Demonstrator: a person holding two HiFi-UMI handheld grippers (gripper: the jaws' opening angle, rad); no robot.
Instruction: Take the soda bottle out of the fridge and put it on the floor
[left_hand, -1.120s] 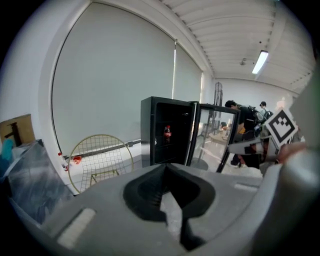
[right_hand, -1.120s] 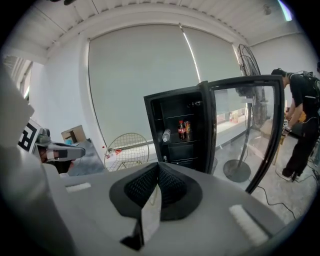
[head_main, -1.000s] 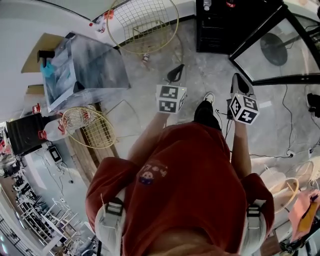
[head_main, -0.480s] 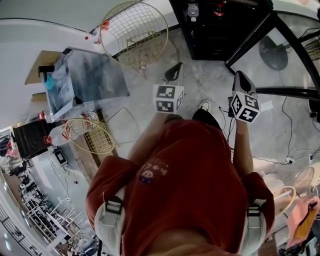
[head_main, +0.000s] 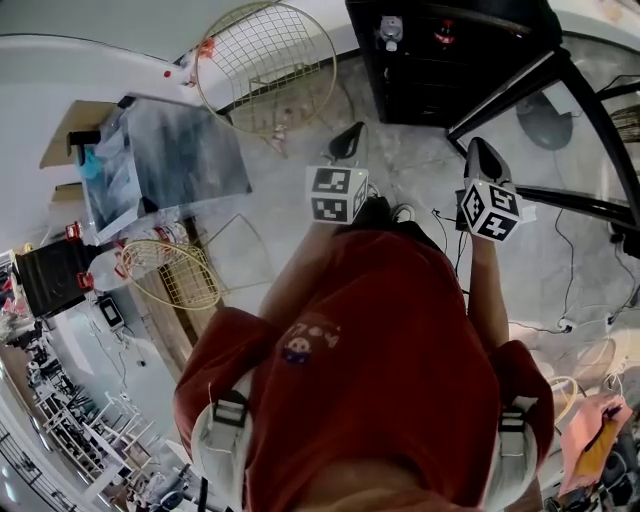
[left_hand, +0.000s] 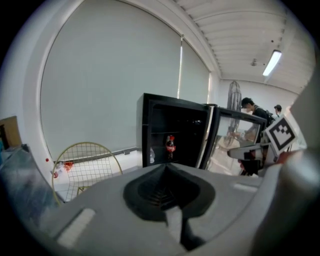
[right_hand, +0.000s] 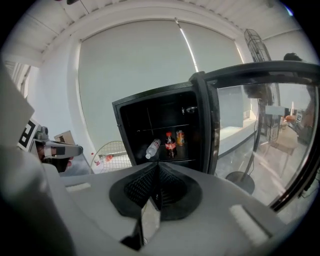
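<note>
The soda bottle (right_hand: 170, 144), dark with a red cap and red label, stands upright on a shelf inside the open black fridge (right_hand: 150, 125); it also shows small in the left gripper view (left_hand: 170, 145). In the head view the fridge (head_main: 440, 70) is at the top, a step ahead of the person. My left gripper (head_main: 348, 146) and right gripper (head_main: 481, 160) are held side by side above the floor, pointing at the fridge and well short of it. Both are shut with nothing between the jaws (left_hand: 165, 168) (right_hand: 156, 167).
The fridge's glass door (head_main: 560, 110) is swung open to the right. A clear bottle (right_hand: 152, 148) lies tilted and a can (right_hand: 180, 137) stands beside the soda. Gold wire chairs (head_main: 268, 60) (head_main: 170, 272) and a glass table (head_main: 170, 160) are on the left; cables (head_main: 565, 300) trail at right.
The person has stepped toward the fridge, which now fills more of the top of the head view. Both grippers stay shut and side by side.
</note>
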